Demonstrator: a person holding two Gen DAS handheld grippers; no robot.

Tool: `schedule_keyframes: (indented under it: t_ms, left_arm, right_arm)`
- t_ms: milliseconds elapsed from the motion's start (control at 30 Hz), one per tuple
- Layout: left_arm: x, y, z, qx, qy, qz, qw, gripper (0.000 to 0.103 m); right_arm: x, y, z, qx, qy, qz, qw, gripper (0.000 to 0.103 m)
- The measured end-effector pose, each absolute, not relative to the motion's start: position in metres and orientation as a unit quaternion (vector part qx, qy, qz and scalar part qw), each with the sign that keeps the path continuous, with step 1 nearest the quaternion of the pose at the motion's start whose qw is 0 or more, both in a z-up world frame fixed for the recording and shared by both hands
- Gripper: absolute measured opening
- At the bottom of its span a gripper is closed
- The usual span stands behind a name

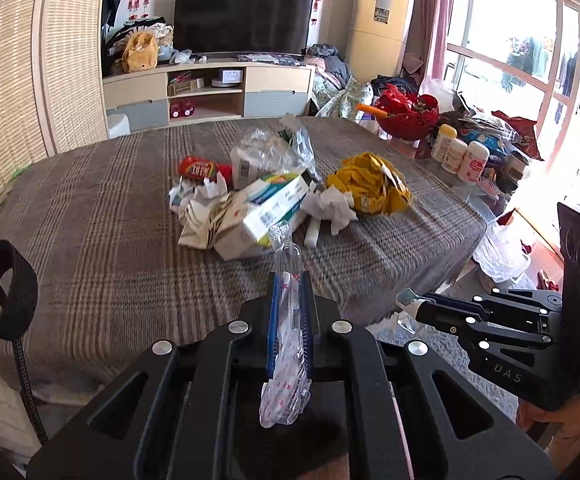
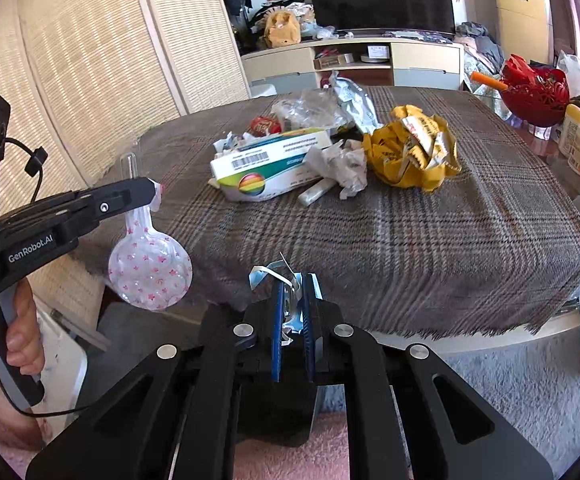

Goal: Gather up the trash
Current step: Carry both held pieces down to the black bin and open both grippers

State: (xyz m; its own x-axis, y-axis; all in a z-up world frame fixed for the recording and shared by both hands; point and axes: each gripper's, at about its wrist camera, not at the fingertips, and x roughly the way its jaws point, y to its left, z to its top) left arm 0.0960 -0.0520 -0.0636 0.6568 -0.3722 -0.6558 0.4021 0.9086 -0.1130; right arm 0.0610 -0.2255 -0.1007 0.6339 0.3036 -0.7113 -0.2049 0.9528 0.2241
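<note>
Holding both pinches firm matters now: left gripper (image 1: 289,280) clamps the clear wrapper (image 2: 150,258), right gripper (image 2: 292,284) clamps a foil scrap (image 2: 274,274), both off the table (image 2: 410,240).

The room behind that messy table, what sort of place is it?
Most likely a lived-in living room at home: a big television on a low media cabinet, a standing air conditioner and a table under a plaid cloth.
</note>
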Motion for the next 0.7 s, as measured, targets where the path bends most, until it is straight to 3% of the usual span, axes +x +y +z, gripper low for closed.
schedule_keyframes:
  t_ms: [533,700]
  left_arm:
    - [0.065,-0.025,-0.216,-0.015,0.499,-0.204,0.842,0.009]
    - [0.066,-0.026,-0.241,-0.02,0.501,-0.198,0.842,0.009]
  right_arm:
    - [0.056,-0.197,-0.221,0.157,0.496,0.167,0.838,0.011]
    - [0.063,-0.19,-0.242,0.176,0.507,0.161,0.828,0.011]
